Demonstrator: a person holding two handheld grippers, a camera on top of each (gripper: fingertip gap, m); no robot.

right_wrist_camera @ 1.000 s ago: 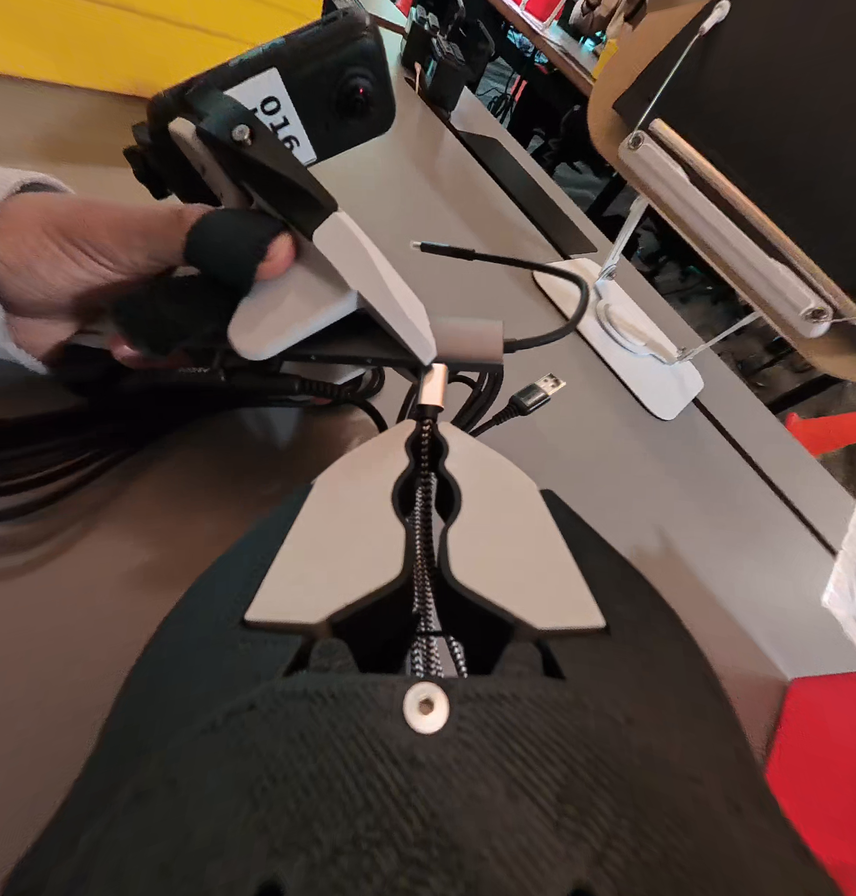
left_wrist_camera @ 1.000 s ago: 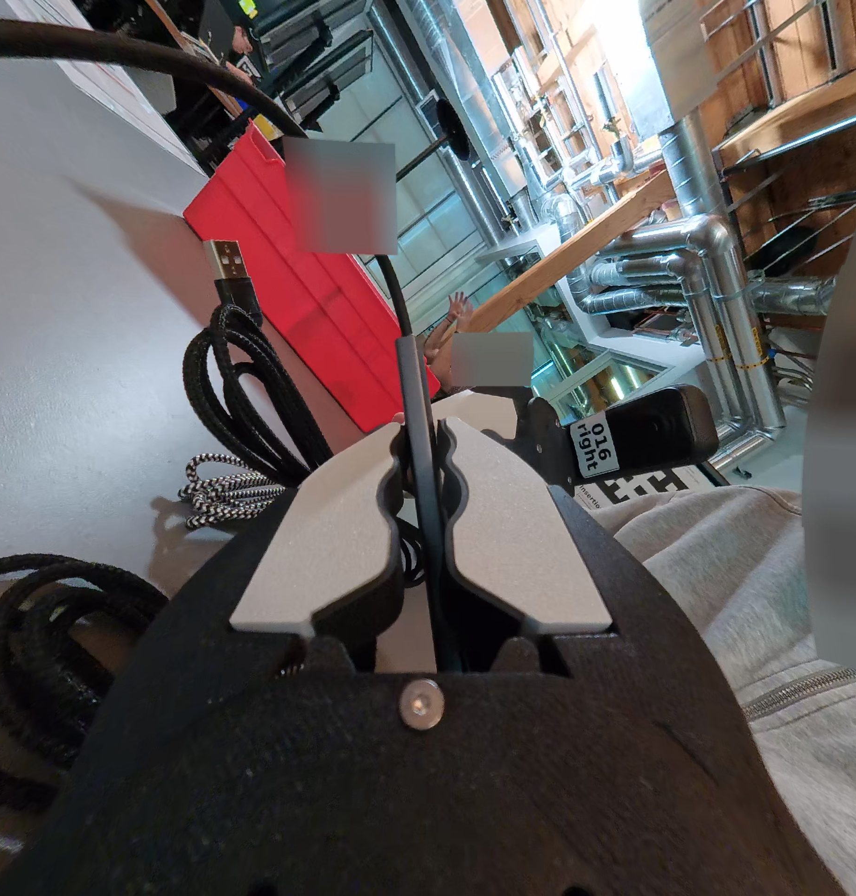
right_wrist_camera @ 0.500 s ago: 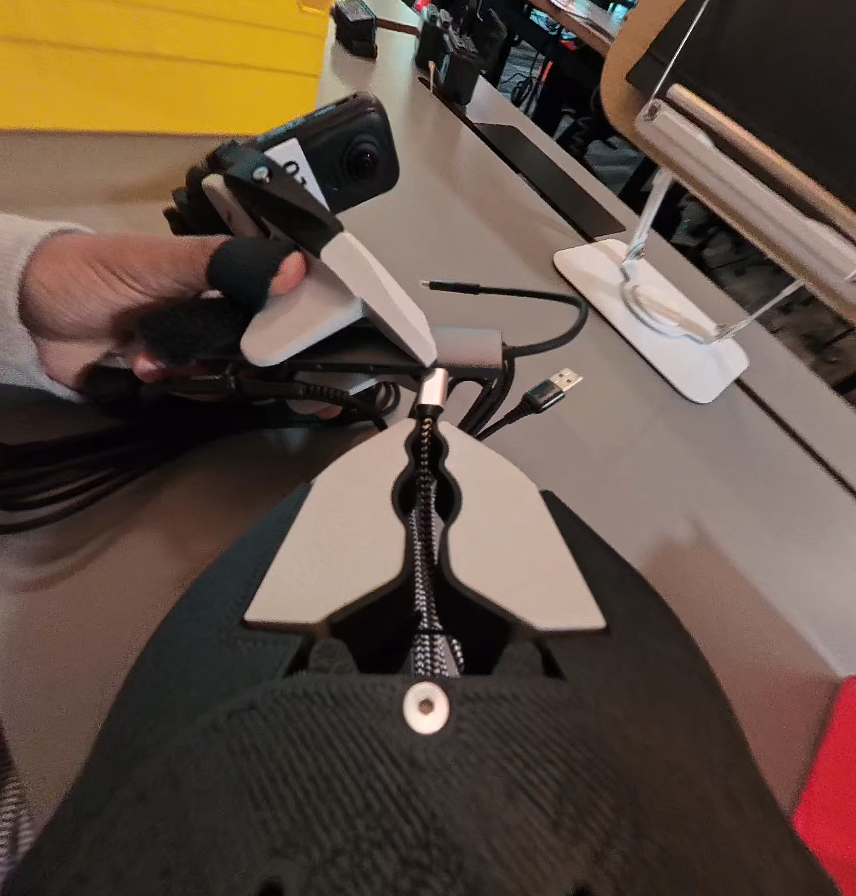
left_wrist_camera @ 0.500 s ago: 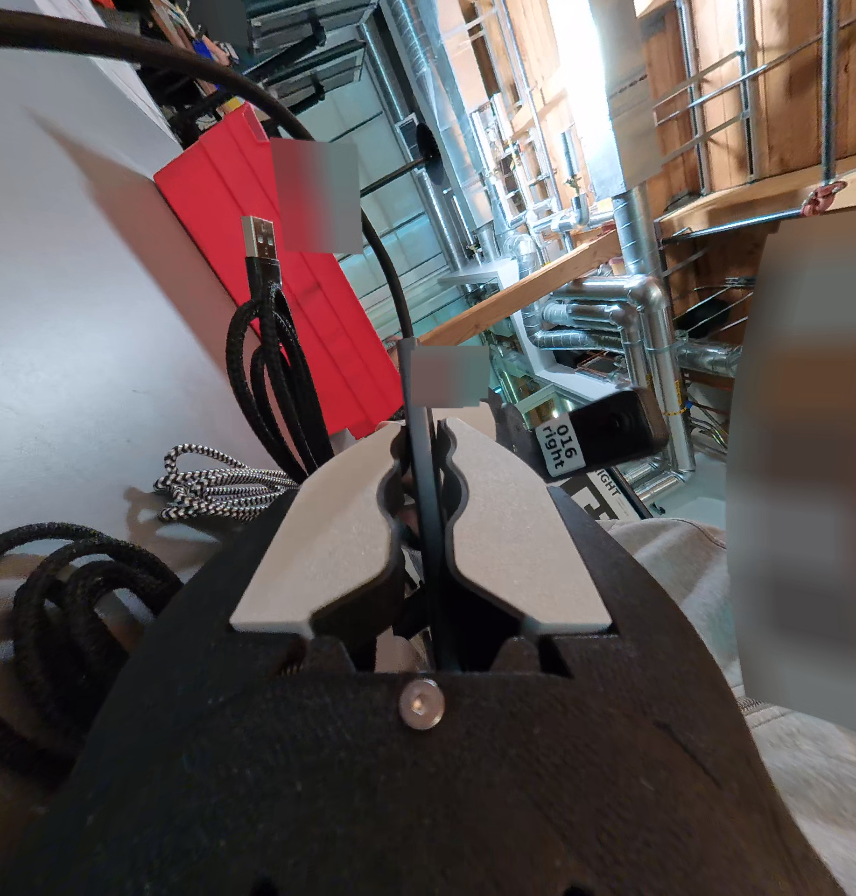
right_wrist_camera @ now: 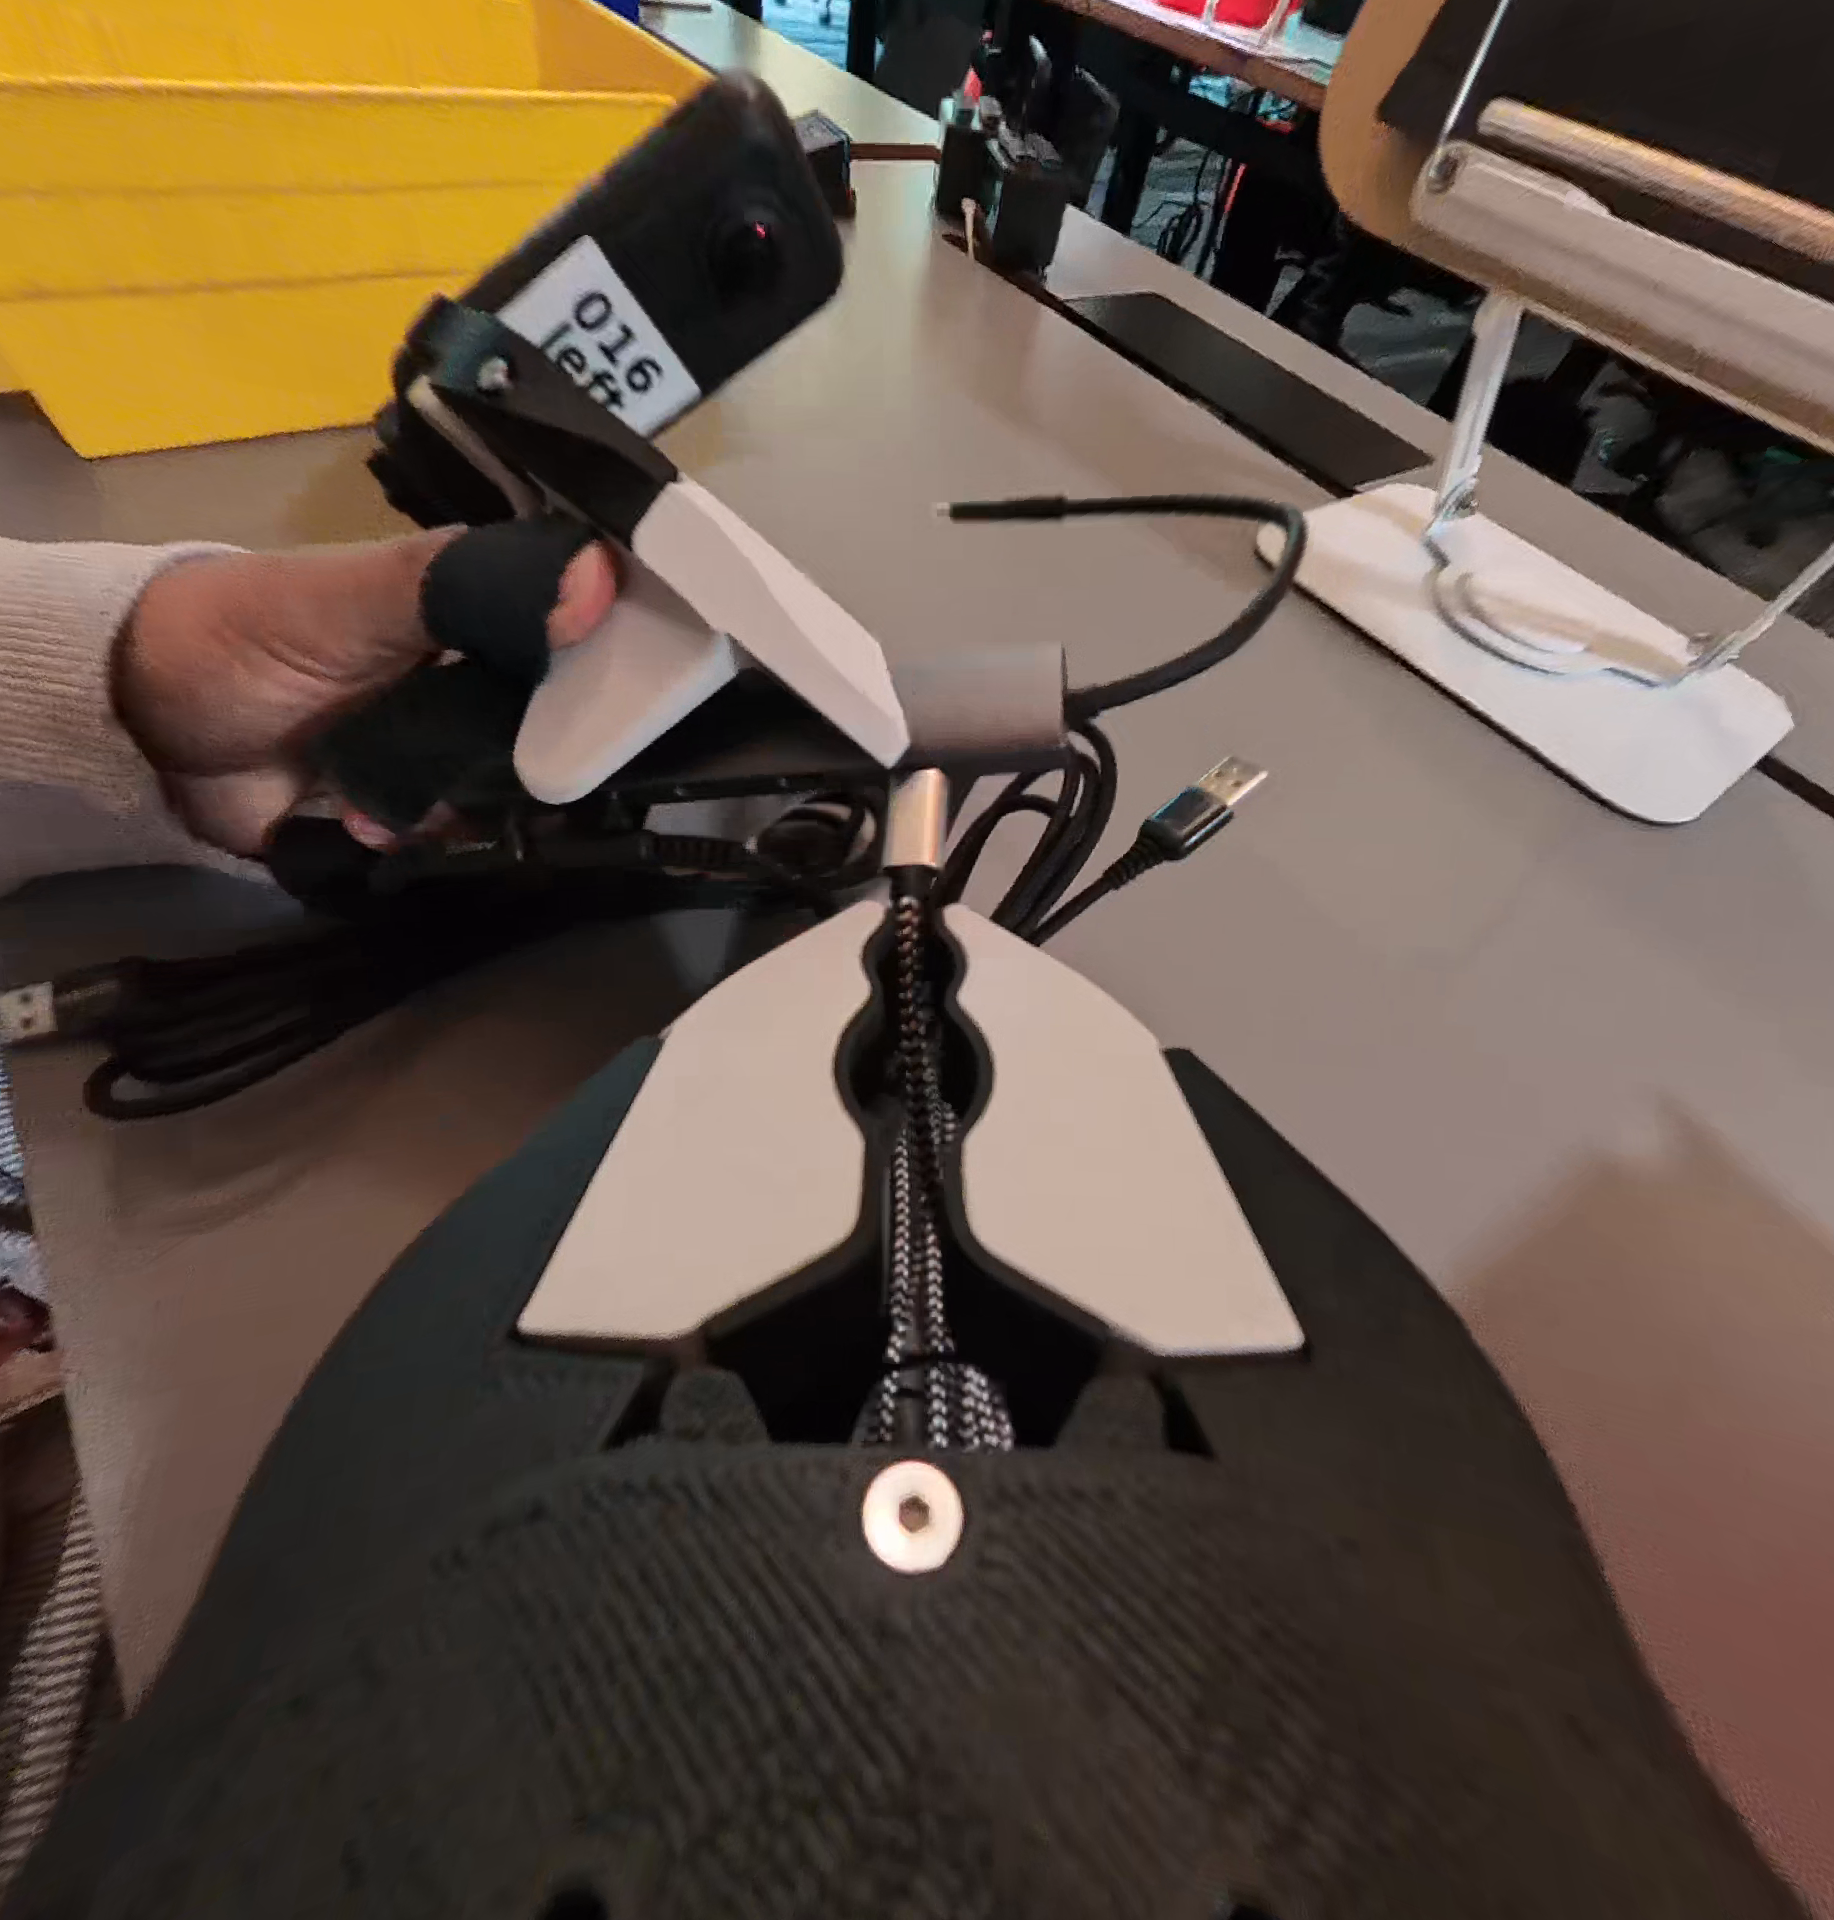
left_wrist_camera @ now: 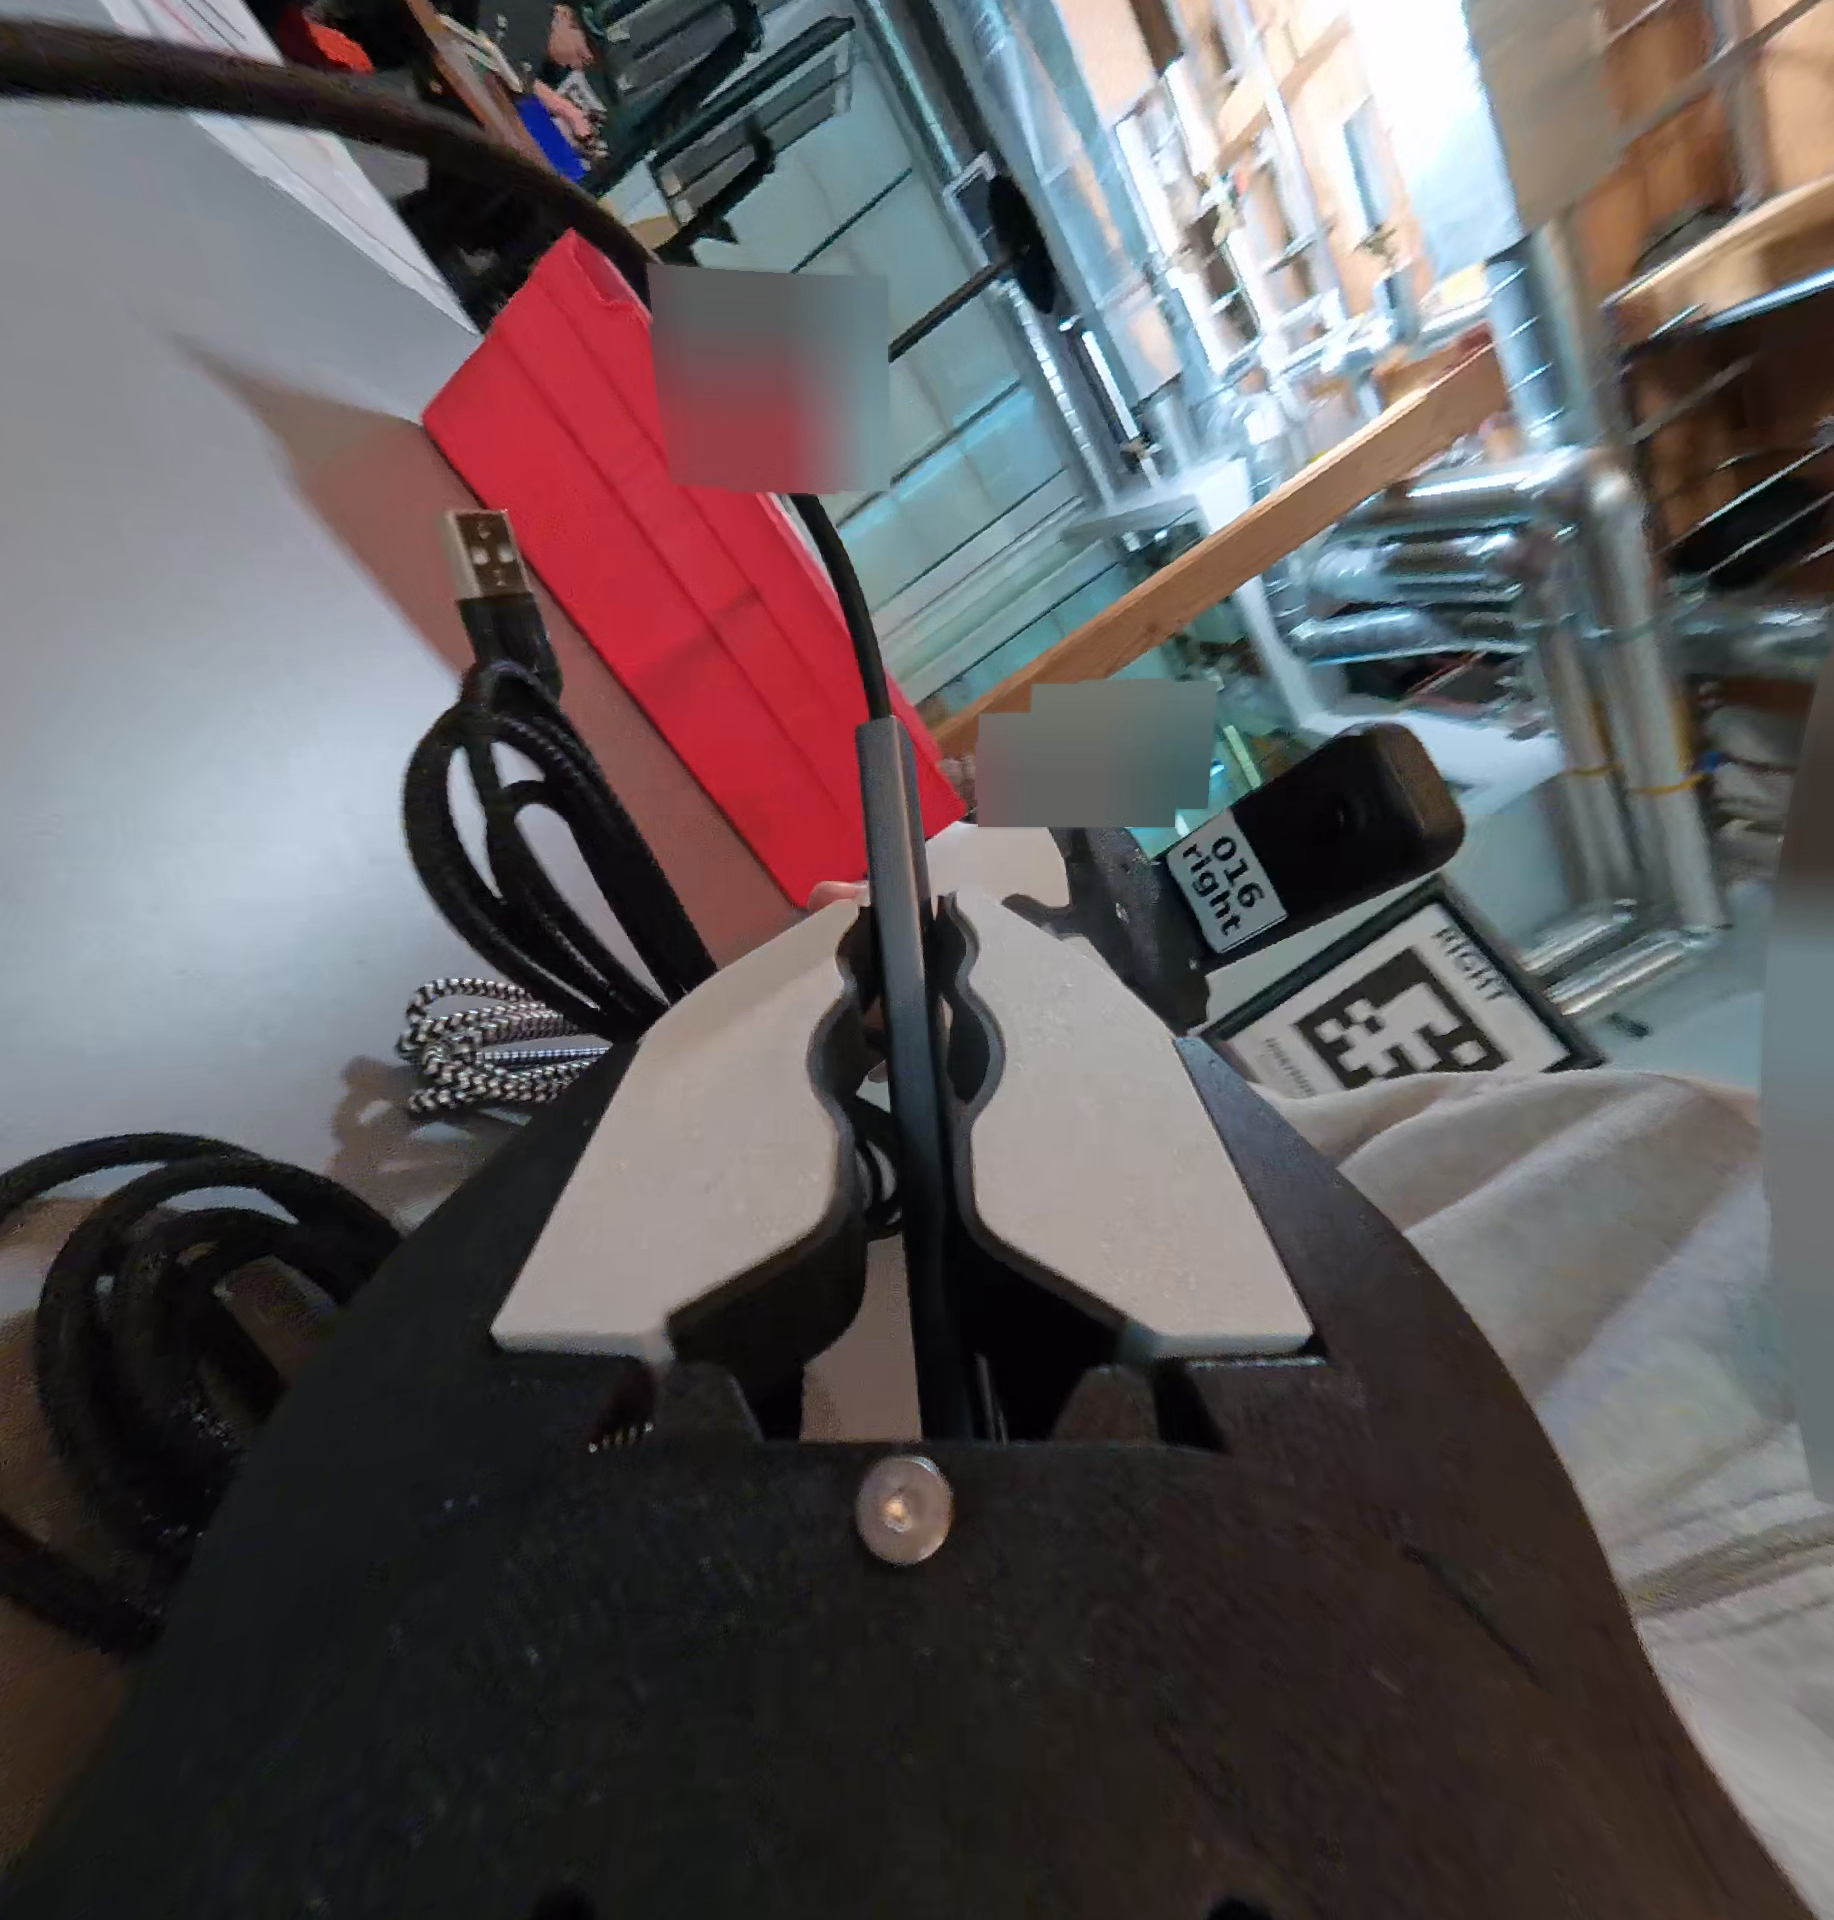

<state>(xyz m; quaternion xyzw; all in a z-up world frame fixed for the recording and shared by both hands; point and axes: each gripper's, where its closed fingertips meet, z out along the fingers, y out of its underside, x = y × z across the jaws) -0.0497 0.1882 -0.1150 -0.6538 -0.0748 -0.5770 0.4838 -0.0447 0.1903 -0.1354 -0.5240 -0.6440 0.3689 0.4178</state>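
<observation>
Your left gripper [left_wrist_camera: 897,920] is pressed together on a flat grey hub [right_wrist_camera: 980,694], clamping it edge-on and clear of the grey table [right_wrist_camera: 1412,1091]. The hub's black lead [right_wrist_camera: 1152,506] curls free above the surface. Your right gripper [right_wrist_camera: 918,920] is closed to a narrow slit, pinching a black-and-white braided cable [right_wrist_camera: 918,1143] just behind its metal plug [right_wrist_camera: 913,821]. The plug's tip meets the hub's near edge, but whether it is seated cannot be told. A black cable's USB-A plug [right_wrist_camera: 1209,795] lies just beside. A yellow bin [right_wrist_camera: 217,208] stands behind, and a white stand [right_wrist_camera: 1515,665] is well apart.
</observation>
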